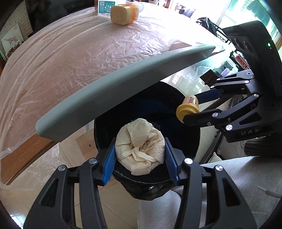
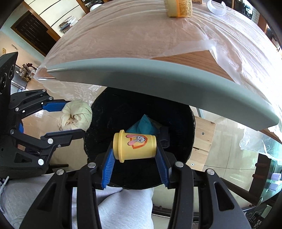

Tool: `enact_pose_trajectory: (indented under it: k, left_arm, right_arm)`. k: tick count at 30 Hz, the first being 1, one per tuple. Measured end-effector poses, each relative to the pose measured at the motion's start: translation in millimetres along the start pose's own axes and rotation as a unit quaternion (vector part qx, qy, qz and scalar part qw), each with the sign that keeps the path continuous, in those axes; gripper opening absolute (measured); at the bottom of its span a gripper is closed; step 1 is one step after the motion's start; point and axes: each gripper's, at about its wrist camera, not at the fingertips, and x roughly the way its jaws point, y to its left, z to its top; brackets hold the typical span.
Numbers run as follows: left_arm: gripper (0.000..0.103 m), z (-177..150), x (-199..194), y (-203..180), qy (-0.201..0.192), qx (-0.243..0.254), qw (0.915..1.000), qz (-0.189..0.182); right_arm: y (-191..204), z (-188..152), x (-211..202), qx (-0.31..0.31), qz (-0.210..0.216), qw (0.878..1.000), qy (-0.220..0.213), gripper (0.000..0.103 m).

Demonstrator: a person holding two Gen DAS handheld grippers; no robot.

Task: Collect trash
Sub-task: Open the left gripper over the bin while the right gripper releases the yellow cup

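My left gripper (image 1: pixel 140 151) is shut on a crumpled cream paper towel wad (image 1: pixel 140 149), held over the mouth of a black-lined trash bin (image 1: pixel 153 109) below the table edge. In the right wrist view the same wad (image 2: pixel 77 114) sits between the left gripper's (image 2: pixel 77 116) fingers at the bin's left rim. A small yellow cup (image 2: pixel 134 148) with a cartoon rabbit lies sideways in my right gripper (image 2: pixel 134 149), which is shut on it above the bin (image 2: pixel 141 112). The left wrist view shows that cup (image 1: pixel 187 109) in the right gripper (image 1: pixel 191 107). A teal scrap (image 2: pixel 143 126) lies inside the bin.
A grey table edge (image 1: pixel 123 86) overhangs the bin, with a plastic sheet (image 1: pixel 70 52) over the tabletop. A yellow-lidded jar (image 1: pixel 123 14) and a printed box (image 1: pixel 105 7) stand at the far side. A person's grey-trousered leg (image 2: pixel 123 207) is below the bin. A wooden block (image 2: pixel 202 141) stands to the right.
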Motion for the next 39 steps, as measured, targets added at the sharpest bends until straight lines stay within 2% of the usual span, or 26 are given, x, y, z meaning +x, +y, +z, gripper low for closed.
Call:
enact_pose_trajectory:
  k: [28,30,32,35,39]
  left_arm:
    - [0.052,7.9,13.6,-0.9,0.010,0.008,0.9999,0.007]
    - [0.052,8.7,12.9,-0.3,0.005,0.007,1.0000,0.000]
    - [0.053,9.0,8.8,1.8,-0.003,0.001,0.9997,-0.026]
    - [0.079,10.5,4.2,4.8,-0.011,-0.011,0.9993,-0.035]
    - [0.080,10.3,0.7,5.8,-0.004,-0.014,0.9992,-0.037]
  right_arm:
    - [-15.5,3.5,17.2,0.004,-0.014,1.000,0.010,0.043]
    - [-17.5,3.6,17.6,0.005,-0.014,1.000,0.011,0.043]
    - [-18.6,3.4,17.2,0.005,-0.008,1.000,0.012,0.045]
    - [-20.0,1.4,11.3,0.008,-0.014,1.000,-0.004,0.074]
    - [-26.0,-1.1,1.3,0.020,-0.014,1.000,-0.013,0.076]
